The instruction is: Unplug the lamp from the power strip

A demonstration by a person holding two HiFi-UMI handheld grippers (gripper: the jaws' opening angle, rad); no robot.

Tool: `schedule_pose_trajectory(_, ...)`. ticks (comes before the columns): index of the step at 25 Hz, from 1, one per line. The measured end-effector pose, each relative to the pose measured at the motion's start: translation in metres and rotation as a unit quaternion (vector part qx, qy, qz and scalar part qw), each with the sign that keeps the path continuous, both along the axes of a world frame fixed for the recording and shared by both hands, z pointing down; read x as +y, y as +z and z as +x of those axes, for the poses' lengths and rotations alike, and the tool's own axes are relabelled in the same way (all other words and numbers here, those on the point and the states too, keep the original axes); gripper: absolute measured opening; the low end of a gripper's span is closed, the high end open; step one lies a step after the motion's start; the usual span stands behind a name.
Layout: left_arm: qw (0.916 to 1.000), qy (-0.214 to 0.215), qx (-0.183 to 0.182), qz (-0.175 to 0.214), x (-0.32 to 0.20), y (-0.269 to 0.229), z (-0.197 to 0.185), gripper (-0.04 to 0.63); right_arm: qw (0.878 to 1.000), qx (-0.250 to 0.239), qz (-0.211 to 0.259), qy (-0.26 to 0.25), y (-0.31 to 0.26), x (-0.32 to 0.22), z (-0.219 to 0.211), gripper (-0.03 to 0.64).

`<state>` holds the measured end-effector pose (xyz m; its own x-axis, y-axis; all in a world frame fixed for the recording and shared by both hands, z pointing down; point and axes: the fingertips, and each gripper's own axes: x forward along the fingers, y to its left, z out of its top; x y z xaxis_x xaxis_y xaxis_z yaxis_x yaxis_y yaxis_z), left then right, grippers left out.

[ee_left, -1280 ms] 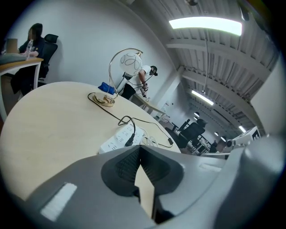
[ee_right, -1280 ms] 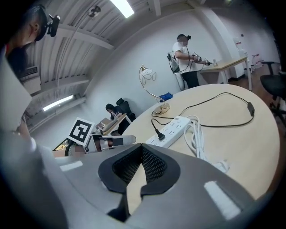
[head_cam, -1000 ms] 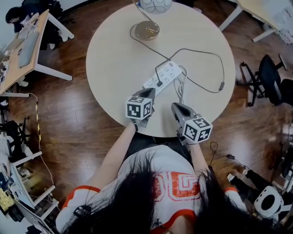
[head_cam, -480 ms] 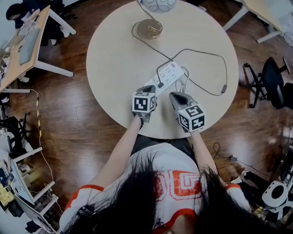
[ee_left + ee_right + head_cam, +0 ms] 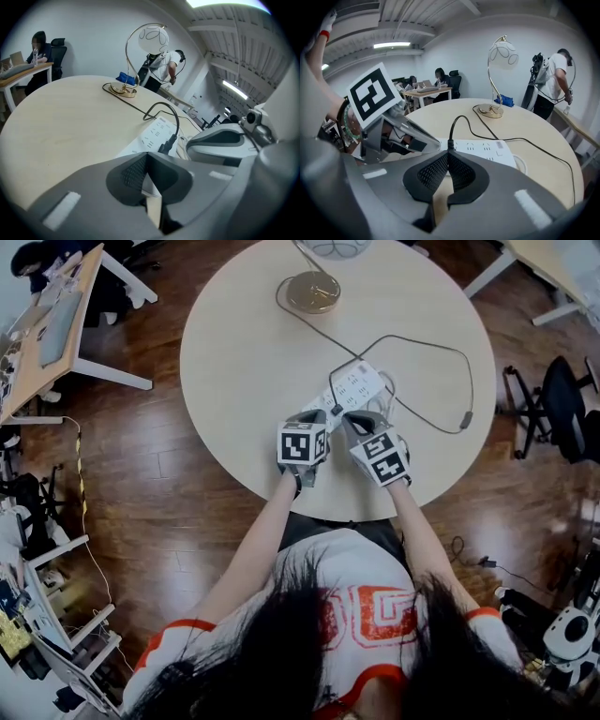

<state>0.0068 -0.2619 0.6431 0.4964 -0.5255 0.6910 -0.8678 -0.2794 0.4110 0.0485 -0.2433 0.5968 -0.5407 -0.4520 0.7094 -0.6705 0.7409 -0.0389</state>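
Left hand-held gripper (image 5: 147,154) and right hand-held gripper (image 5: 447,153) both sit closed and empty beside the white plastic power strip (image 5: 361,385) on the round beige worktop (image 5: 244,362), so I should pin the strip, then pull the black plug (image 5: 450,142) of the gold-based lamp (image 5: 313,292) straight out.

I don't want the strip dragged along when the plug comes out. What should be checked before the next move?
1. The black plug in view ahead of right gripper: ok.
2. That gripper's jaws apart to take it: not ok, tips together.
3. The power strip pinned by left gripper: cannot tell; its jaws are together at the strip's near end.
4. Slack in cord: ok, loops loosely.
5. The lamp upright, away from both grippers: ok.
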Motion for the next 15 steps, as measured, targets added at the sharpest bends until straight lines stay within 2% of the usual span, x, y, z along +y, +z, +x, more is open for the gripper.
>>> schedule_pose_trajectory(4,0.9997,0.0,0.005,-0.023,0.001,0.0,0.001,0.0,1.0,0.022,0.002,-0.004,0.005,-0.011,-0.007,0.015)
schedule_pose_trajectory(5,0.9996,0.0,0.008,-0.027,0.001,0.0,0.001,0.0,1.0,0.02,-0.009,-0.002,0.007,-0.012,-0.009,0.12)
schedule_pose_trajectory(6,0.9995,0.0,0.013,-0.03,0.001,0.0,0.002,0.0,1.0,0.018,-0.022,0.001,0.009,-0.013,-0.011,0.169)
schedule_pose_trajectory(8,0.9992,-0.002,0.022,-0.034,0.0,0.0,0.003,0.0,0.999,0.024,-0.031,0.006,0.012,-0.016,-0.012,0.158)
schedule_pose_trajectory(10,0.999,-0.002,0.025,-0.036,0.0,-0.001,0.005,0.0,0.999,0.043,-0.019,0.0,0.014,-0.02,-0.012,0.119)
schedule_pose_trajectory(15,0.9995,0.004,0.013,-0.03,0.001,-0.002,0.007,0.0,0.997,0.072,-0.02,-0.016,0.024,-0.02,-0.017,0.095)
